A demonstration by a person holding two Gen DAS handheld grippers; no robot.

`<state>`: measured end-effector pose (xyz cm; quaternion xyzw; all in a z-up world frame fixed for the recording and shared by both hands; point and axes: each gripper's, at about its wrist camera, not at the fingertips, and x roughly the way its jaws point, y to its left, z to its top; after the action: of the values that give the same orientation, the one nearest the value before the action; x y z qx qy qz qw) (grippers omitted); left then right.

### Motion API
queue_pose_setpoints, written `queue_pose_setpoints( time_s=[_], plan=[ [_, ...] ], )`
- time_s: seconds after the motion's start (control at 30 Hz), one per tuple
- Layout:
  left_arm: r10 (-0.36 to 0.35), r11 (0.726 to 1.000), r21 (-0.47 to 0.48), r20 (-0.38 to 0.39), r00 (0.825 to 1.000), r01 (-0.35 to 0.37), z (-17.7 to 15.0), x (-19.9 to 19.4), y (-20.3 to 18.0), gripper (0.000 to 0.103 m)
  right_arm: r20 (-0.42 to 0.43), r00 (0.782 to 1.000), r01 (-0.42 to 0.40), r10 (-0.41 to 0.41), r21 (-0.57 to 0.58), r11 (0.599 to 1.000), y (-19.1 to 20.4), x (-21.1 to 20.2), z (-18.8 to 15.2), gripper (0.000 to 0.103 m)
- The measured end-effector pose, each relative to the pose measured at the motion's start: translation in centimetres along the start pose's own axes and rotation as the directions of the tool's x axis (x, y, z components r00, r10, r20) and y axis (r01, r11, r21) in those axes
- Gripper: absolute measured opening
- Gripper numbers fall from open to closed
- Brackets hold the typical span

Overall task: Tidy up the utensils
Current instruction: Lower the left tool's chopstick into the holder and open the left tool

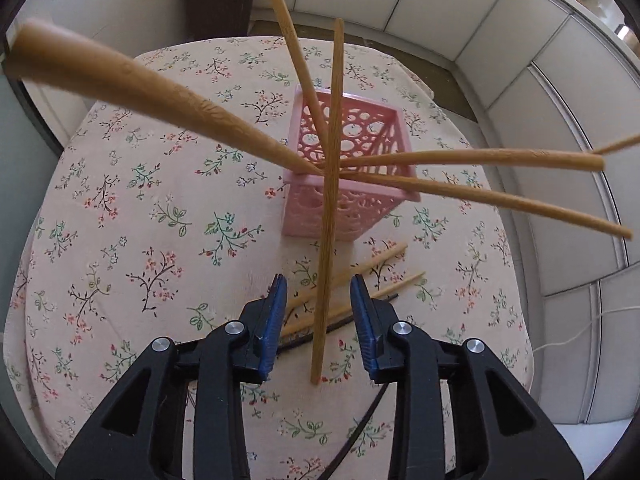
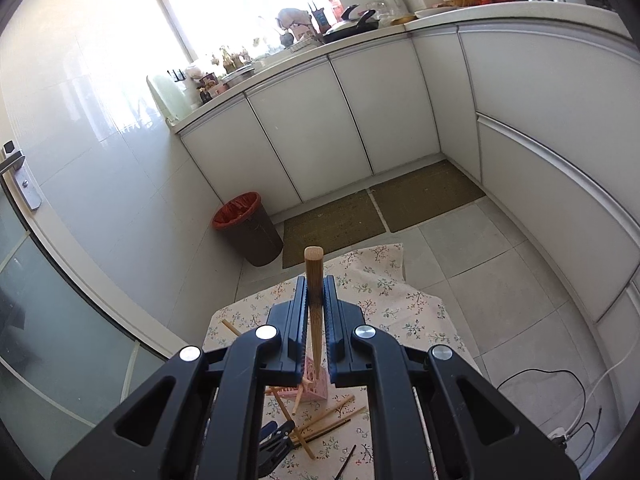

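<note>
Right wrist view: the right hand-held gripper (image 2: pixel 316 300) is pinching an upright chopstick (image 2: pixel 314 292) above the pink basket (image 2: pixel 316 388). Left hand-held gripper (image 1: pixel 319 294) is spread wide over loose chopsticks (image 1: pixel 360 268) lying on the counter (image 1: pixel 140 220), near the basket.

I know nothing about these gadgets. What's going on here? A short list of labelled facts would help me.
Setting: kitchen, table under a floral cloth
Container: pink basket with a pattern of holes
Already inside: several wooden chopsticks leaning outward
Right tongs: closed on a chopstick, held upright above the basket
Left tongs: open, holding nothing, low over the table
Still loose: chopsticks on the cloth in front of the basket, including one dark stick
Nearby: bin with red liner on the floor
</note>
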<state>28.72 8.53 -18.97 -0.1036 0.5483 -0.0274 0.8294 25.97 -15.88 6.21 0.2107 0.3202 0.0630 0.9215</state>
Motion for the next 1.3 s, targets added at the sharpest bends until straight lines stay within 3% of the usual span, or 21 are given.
queue_pose_setpoints(
  time_s=[0.2, 0.27, 0.3, 0.4, 0.43, 0.47, 0.5, 0.57, 0.6, 0.7, 0.83, 0.93, 1.03, 1.07, 1.1, 1.2, 1.3],
  plan=[
    [0.054, 0.997, -0.050, 0.023, 0.998, -0.053, 1.6, 0.5, -0.1, 0.034, -0.024, 1.000, 0.007, -0.007, 0.023, 1.000, -1.3, 1.1, 0.1, 0.008],
    [0.081, 0.996, -0.025, 0.057, 0.995, -0.080, 1.1, 0.3, -0.4, 0.033, -0.023, 1.000, 0.013, -0.012, 0.025, 1.000, -1.6, 1.1, 0.1, 0.008],
    [0.094, 0.995, -0.019, 0.086, 0.992, -0.093, 0.8, 0.0, -0.3, 0.023, -0.023, 1.000, 0.014, -0.013, 0.028, 1.000, -1.8, 1.1, 0.0, 0.008],
    [0.022, 0.999, -0.052, 0.203, 0.979, -0.012, -0.5, -2.8, 0.9, 0.021, -0.022, 1.000, 0.010, -0.009, 0.034, 0.999, -1.9, 1.0, 0.0, 0.008],
    [-0.027, 0.997, -0.060, 0.257, 0.966, 0.044, -1.2, -4.4, 1.6, 0.024, -0.018, 1.000, 0.010, -0.010, 0.032, 0.999, -2.0, 0.9, 0.0, 0.008],
    [-0.079, 0.994, -0.053, 0.305, 0.949, 0.100, -1.9, -5.7, 2.3, 0.038, -0.013, 1.000, 0.010, -0.010, 0.028, 1.000, -2.0, 0.8, 0.1, 0.008],
    [-0.116, 0.989, -0.043, 0.348, 0.930, 0.140, -2.7, -6.9, 2.9, 0.063, -0.009, 1.000, 0.009, -0.009, 0.024, 1.000, -2.0, 0.7, 0.1, 0.008],
    [-0.157, 0.982, -0.032, 0.425, 0.891, 0.188, -4.5, -8.9, 3.8, 0.071, -0.008, 1.000, 0.001, -0.001, 0.031, 1.000, -2.1, 0.9, 0.2, 0.008],
    [-0.163, 0.982, -0.015, 0.428, 0.889, 0.188, -5.0, -9.3, 3.9, 0.069, -0.012, 1.000, -0.005, 0.006, 0.037, 0.999, -2.2, 1.0, 0.1, 0.008],
    [-0.137, 0.990, 0.043, 0.417, 0.899, 0.131, -5.6, -8.7, 3.2, 0.069, -0.025, 1.000, -0.017, 0.018, 0.050, 0.999, -2.4, 1.3, -0.4, 0.008],
    [-0.109, 0.994, 0.061, 0.307, 0.945, 0.095, -4.5, -4.0, 2.0, 0.067, -0.044, 0.999, -0.006, 0.008, 0.046, 0.999, -2.6, 1.8, -0.9, 0.008],
    [-0.068, 0.997, 0.048, 0.248, 0.966, 0.058, -3.1, -0.9, 1.6, 0.055, -0.051, 0.999, 0.006, -0.003, 0.051, 0.999, -3.0, 2.3, -0.9, 0.008],
    [-0.038, 0.999, 0.035, 0.227, 0.973, 0.031, -1.6, 1.0, 1.4, 0.045, -0.057, 0.998, 0.020, -0.017, 0.054, 0.998, -3.4, 2.9, -1.0, 0.008],
    [-0.035, 0.999, 0.037, 0.214, 0.976, 0.027, -1.2, 1.6, 1.3, 0.031, -0.061, 0.998, 0.024, -0.020, 0.055, 0.998, -3.5, 3.1, -1.1, 0.008],
    [-0.036, 0.999, 0.042, 0.203, 0.979, 0.028, -0.9, 1.9, 1.1, 0.011, -0.066, 0.998, 0.027, -0.023, 0.056, 0.998, -3.6, 3.3, -1.1, 0.008],
    [-0.027, 0.996, 0.084, 0.237, 0.971, 0.007, -1.0, 1.5, 0.4, 0.006, -0.077, 0.997, 0.034, -0.029, 0.062, 0.997, -4.0, 3.6, -1.3, 0.008],
    [-0.048, 0.991, 0.136, 0.308, 0.950, 0.005, -3.0, -1.5, -0.2, 0.006, -0.075, 0.997, 0.026, -0.020, 0.075, 0.997, -4.3, 3.3, -1.2, 0.008]
  ],
)
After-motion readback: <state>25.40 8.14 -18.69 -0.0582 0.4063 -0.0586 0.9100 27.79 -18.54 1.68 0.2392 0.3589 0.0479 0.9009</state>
